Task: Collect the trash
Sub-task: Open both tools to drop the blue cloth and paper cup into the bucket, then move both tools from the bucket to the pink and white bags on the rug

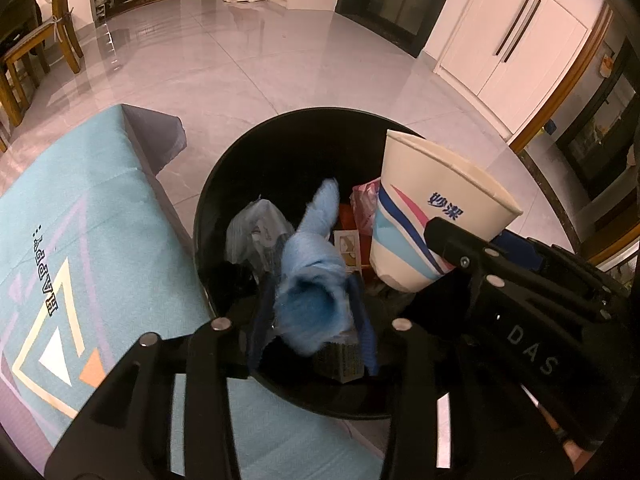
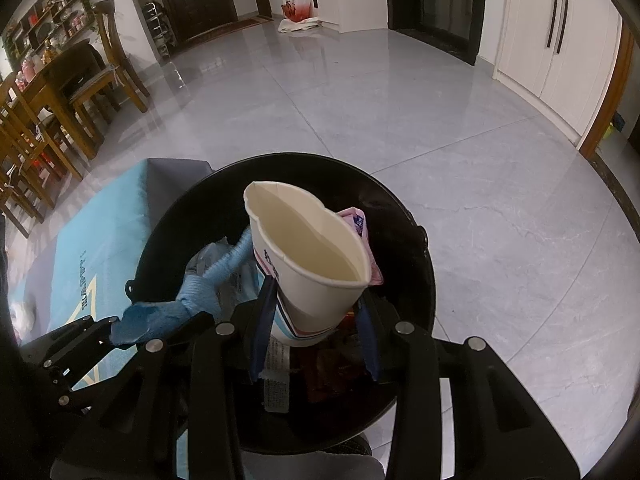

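Two pieces of trash hung over the black bin [image 2: 416, 280]. A squashed paper cup [image 2: 308, 264] sat clamped between the right gripper's [image 2: 316, 334] blue-padded jaws, mouth tilted upward. A blue cloth [image 1: 316, 280] lay between the left gripper's [image 1: 312, 320] jaws, which stood apart around it; whether they pressed it I could not tell. Wrappers [image 1: 256, 232] filled the bin below, beside a teal mat [image 1: 80, 240] on the grey tiled floor [image 2: 400, 100].
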`<state>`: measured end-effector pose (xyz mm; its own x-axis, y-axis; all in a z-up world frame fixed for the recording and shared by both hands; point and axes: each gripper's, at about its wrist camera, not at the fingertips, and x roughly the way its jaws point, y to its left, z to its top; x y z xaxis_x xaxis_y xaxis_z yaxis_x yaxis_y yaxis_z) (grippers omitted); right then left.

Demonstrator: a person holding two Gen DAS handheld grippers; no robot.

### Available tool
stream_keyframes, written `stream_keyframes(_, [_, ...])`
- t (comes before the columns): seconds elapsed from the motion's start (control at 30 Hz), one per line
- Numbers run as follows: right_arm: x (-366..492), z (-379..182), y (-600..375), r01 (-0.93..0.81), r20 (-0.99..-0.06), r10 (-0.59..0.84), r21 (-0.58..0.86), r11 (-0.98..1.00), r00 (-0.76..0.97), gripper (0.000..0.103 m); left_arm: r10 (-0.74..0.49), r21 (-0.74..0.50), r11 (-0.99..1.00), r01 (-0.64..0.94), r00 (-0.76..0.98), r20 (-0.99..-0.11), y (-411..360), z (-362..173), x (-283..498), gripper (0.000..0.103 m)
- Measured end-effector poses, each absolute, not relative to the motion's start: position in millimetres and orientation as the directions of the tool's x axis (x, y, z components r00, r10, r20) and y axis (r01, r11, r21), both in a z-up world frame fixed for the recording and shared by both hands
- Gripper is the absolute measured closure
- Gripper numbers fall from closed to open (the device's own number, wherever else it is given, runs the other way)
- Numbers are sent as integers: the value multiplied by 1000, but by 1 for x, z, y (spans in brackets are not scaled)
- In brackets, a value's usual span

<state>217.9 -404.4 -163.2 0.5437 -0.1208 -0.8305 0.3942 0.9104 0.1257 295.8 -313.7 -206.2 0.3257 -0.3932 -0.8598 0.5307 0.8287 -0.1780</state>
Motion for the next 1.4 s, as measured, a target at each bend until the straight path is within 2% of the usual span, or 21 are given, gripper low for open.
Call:
stream_keyframes(0.17, [214, -165, -407, 412, -832, -121, 137, 901, 541, 64, -413, -194, 824, 532, 330, -849, -309, -201, 294, 56])
stream_keyframes(0.23, [212, -165, -409, 417, -831, -120, 143, 898, 544, 57, -418, -200, 825, 529, 334, -845, -307, -199, 294, 54])
stream_keyframes(0.3, [209, -162, -411, 426, -824, -128, 148, 892, 552, 53, -425, -207, 826, 525, 338, -840, -304, -195, 293, 43])
stream_keyframes(0.43, [203, -154, -414, 444, -802, -137, 172, 879, 581, 49, -459, -229, 817, 530, 356, -814, -295, -181, 288, 38])
stream_keyframes(0.67, [188, -130, -417, 494, -732, -179, 240, 835, 658, 47, -523, -272, 808, 523, 423, -740, -264, -143, 271, 12])
stream_keyframes(0.83, [178, -119, -409, 472, -678, -163, 300, 829, 717, 42, -513, -293, 833, 470, 456, -727, -223, -133, 257, 5])
stream_keyframes(0.97, [178, -110, -388, 411, -648, -138, 291, 864, 749, 39, -450, -281, 881, 380, 490, -747, -175, -135, 243, 4])
stream_keyframes(1.23, [182, -86, -298, 154, -546, -31, 181, 971, 837, 21, -218, -159, 976, 152, 564, -797, -53, -144, 202, 3])
stream_keyframes(1.4, [195, -93, -243, -5, -574, 73, 119, 993, 816, 20, -90, -122, 992, -22, 552, -829, 31, -144, 191, 3])
